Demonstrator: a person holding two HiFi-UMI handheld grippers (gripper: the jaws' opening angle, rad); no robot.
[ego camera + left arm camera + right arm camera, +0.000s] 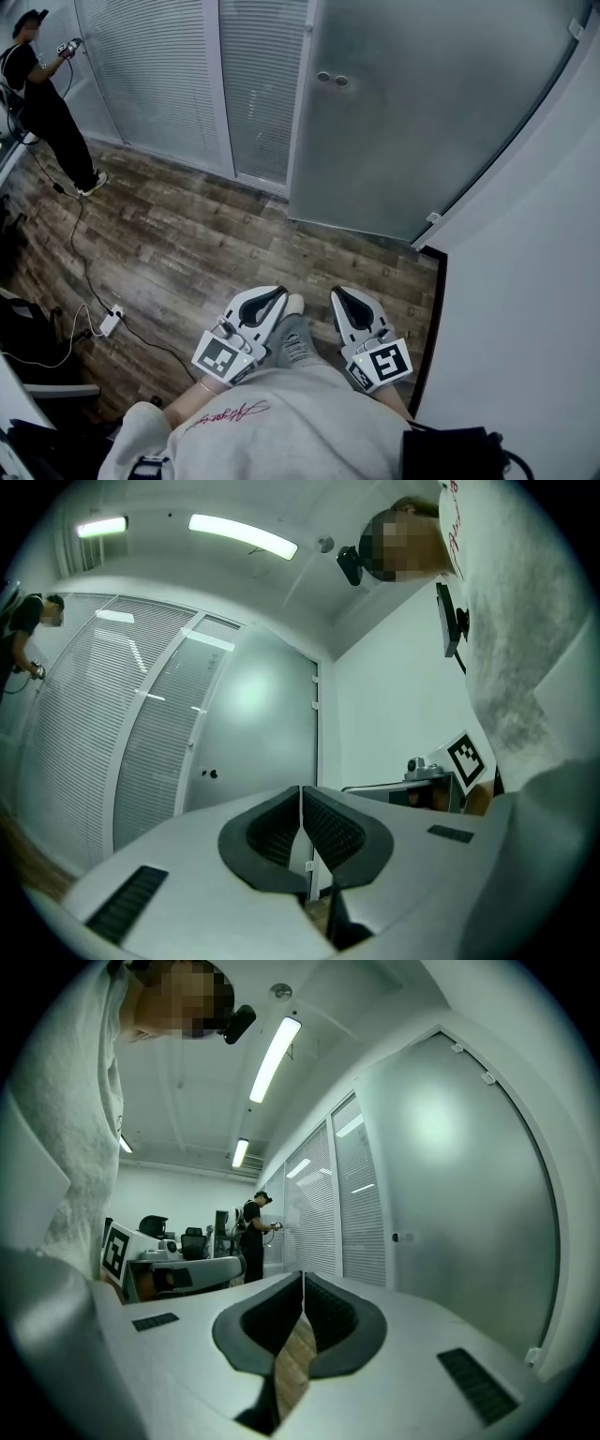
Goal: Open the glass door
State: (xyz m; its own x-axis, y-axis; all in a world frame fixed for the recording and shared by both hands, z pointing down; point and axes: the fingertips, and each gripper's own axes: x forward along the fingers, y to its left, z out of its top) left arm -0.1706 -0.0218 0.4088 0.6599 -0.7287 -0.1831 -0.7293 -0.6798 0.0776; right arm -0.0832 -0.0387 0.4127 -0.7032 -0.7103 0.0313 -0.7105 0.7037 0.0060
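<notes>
The frosted glass door [422, 122] stands ahead of me, with two small round fittings [331, 79] near its left edge and hinges on its right side by the wall. My left gripper [279, 300] and right gripper [339, 296] are held low and side by side, well short of the door, both shut and empty. In the left gripper view the jaws [301, 794] meet at the tip, and the door [253, 714] lies beyond them. Past the shut jaws [303, 1281] in the right gripper view, the door [459, 1194] is at the right, its fitting [396, 1237] small on its left edge.
Glass panels with white blinds [159, 75] run left of the door. A person in black [42, 94] stands at them far left. A cable and power strip [111, 322] lie on the wood floor. A white wall [534, 281] closes the right side.
</notes>
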